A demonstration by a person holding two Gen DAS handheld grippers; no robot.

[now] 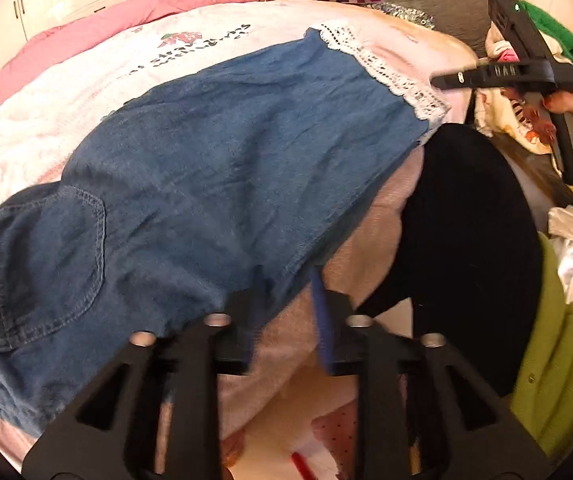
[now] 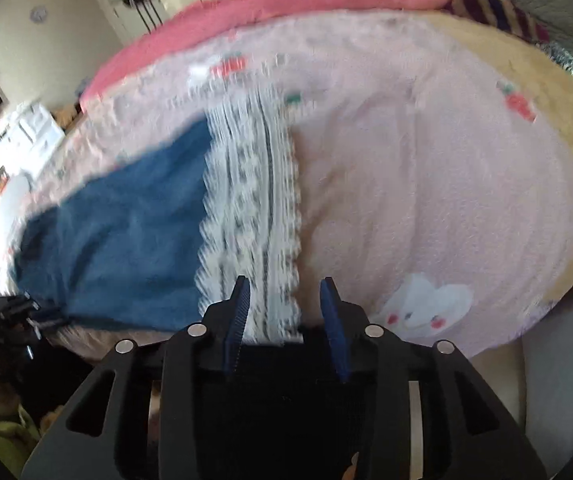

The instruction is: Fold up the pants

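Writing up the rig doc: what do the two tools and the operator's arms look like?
Both are matte black plastic with triangular cut-outs and silver bolt heads. Left tool and right tool carry ribbed blue finger pads. The left wrist view shows a green LED and embossed lettering on the right tool's body, plus an olive-green sleeve.

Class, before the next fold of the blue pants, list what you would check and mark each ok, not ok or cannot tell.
1. Pants lie flat on the pink blanket: ok.
2. Lace hem laid out: ok.
3. Left gripper jaws apart: ok.
4. Right gripper jaws apart, over the lace: ok.
5. Fabric caught between either jaws: cannot tell.
6. Black garment off the pants: cannot tell.
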